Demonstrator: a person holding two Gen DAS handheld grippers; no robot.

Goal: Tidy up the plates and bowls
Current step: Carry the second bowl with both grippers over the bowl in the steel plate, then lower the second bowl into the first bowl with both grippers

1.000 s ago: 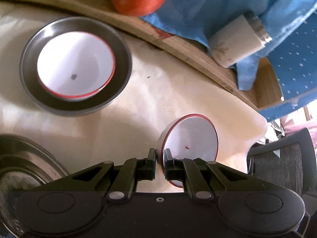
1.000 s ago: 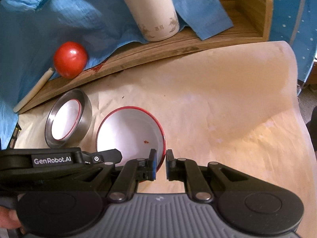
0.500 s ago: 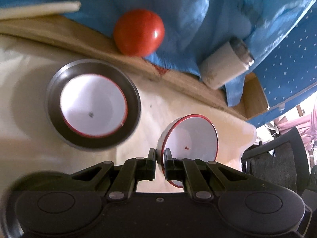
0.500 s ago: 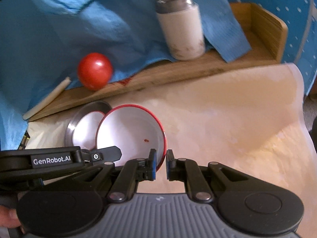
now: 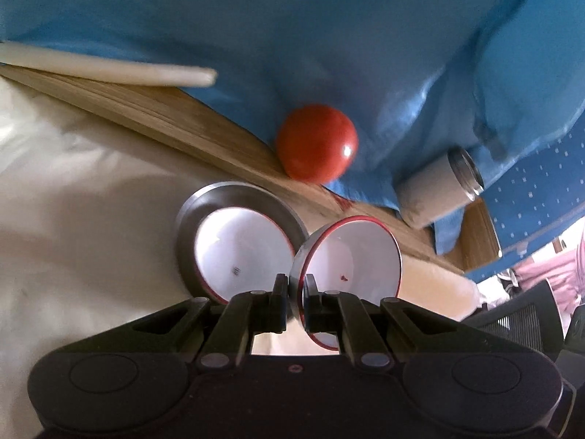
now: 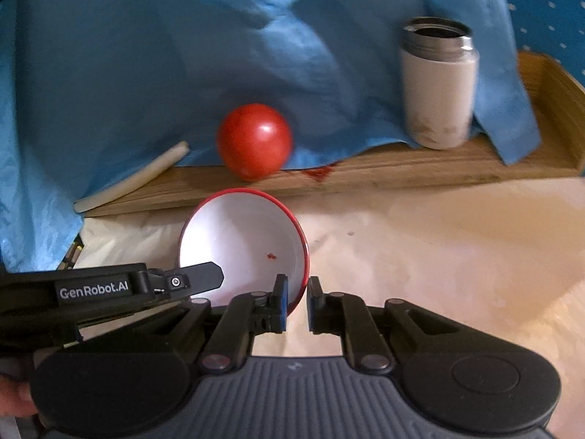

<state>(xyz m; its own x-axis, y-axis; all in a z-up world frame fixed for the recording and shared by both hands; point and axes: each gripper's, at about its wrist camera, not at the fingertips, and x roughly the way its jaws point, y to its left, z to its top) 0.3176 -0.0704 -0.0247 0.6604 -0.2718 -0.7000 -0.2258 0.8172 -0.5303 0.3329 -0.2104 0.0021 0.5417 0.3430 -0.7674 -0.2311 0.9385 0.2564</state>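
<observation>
**A:** So where's the red-rimmed bowl (image 5: 353, 256) right now? Both grippers look like they're on it.

**B:** Yep. In the left wrist view the left gripper (image 5: 294, 298) has its fingers nearly together, pinching the bowl's rim at lower centre. The right gripper (image 6: 296, 301) clamps the same bowl's near rim, fingers narrow.

**A:** And the target?

**B:** My guess is the steel bowl (image 5: 204, 226) with a white bowl (image 5: 241, 256) already nested in it (on the cream worktop (image 5: 73, 201)). It sits just left of the held bowl in the frame, edges overlapping. So the move goes leftward. The held bowl is tilted, mouth facing the camera, so it needs levelling.

**A:** Which hand's nearer?

**B:** Left one, I'd say.
</observation>
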